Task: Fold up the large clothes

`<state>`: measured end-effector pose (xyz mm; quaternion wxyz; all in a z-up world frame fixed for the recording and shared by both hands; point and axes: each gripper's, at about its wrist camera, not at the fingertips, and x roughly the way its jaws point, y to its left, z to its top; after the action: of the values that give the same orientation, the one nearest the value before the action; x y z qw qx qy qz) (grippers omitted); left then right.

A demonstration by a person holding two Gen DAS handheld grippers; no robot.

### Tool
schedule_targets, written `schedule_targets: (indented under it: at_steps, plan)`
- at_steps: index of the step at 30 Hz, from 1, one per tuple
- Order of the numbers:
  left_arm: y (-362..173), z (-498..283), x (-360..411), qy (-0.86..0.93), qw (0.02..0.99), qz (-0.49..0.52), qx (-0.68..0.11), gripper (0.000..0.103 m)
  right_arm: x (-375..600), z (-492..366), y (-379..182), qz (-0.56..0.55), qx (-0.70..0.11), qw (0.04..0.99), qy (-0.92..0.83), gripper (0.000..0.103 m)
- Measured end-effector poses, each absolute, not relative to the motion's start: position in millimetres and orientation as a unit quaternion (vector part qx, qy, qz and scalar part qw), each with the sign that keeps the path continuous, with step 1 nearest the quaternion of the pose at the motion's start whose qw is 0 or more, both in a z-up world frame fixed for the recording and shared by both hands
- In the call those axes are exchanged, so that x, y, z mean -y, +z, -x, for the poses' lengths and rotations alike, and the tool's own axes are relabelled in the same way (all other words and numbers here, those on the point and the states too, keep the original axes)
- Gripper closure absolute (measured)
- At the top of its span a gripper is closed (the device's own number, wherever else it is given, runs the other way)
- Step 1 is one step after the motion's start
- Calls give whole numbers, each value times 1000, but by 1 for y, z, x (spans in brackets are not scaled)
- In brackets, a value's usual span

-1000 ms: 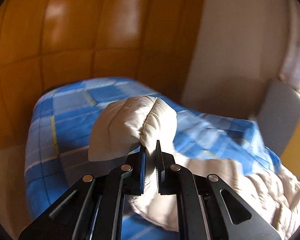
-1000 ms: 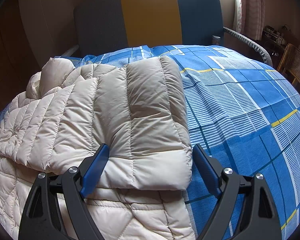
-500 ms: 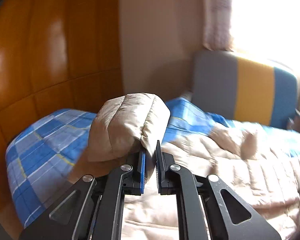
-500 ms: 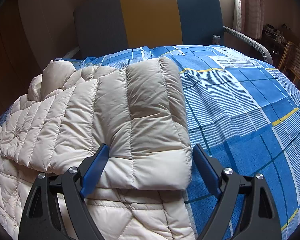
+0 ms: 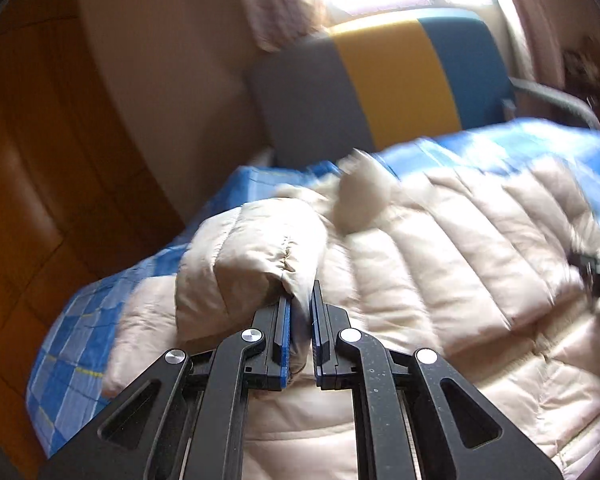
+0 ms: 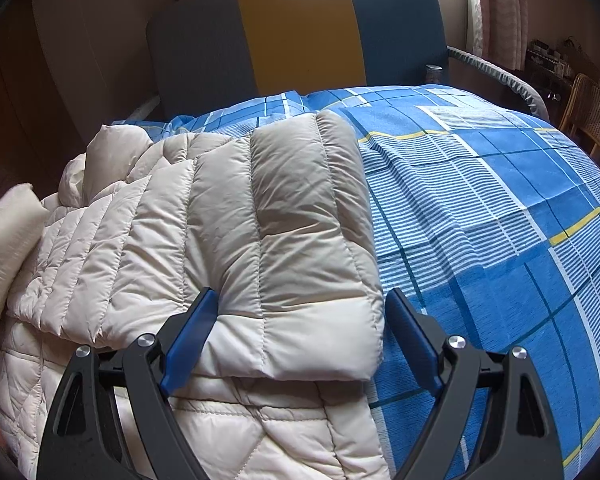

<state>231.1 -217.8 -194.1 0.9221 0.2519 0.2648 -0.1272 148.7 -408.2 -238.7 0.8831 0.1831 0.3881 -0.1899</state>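
the jacket point(image 5: 440, 248) is smeared by motion blur in the left wrist view, its right part cut off by the frame edge. a dark object point(image 5: 598, 276) at that edge is too blurred to identify.

A jacket point(image 6: 228, 248) lies on the left part of a bed cover point(image 6: 480, 216), with a folded sleeve point(image 6: 300, 240) on top of it. A headboard point(image 6: 300, 32) stands at the far end, and a chair point(image 6: 592, 120) at the far right. The left gripper point(image 5: 300, 304) holds a cuff point(image 5: 252, 256) above the jacket's left side.
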Motion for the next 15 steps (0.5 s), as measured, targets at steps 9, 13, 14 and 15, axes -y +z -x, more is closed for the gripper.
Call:
schedule_targets:
  at_steps: [9, 13, 14, 15]
  plan:
    - [-215, -210, 256, -203, 887, -319, -265, 89, 409, -148, -239, -184, -388, 883, -189, 18]
    - [-209, -196, 254, -238, 881, -315, -261, 89, 408, -148, -239, -183, -387, 883, -190, 18]
    - [-205, -194, 250, -245, 882, -305, -263, 89, 409, -148, -239, -183, -387, 883, -191, 18]
    - [-201, -193, 244, -251, 884, -289, -268, 89, 410, -149, -239, -184, -387, 884, -191, 18]
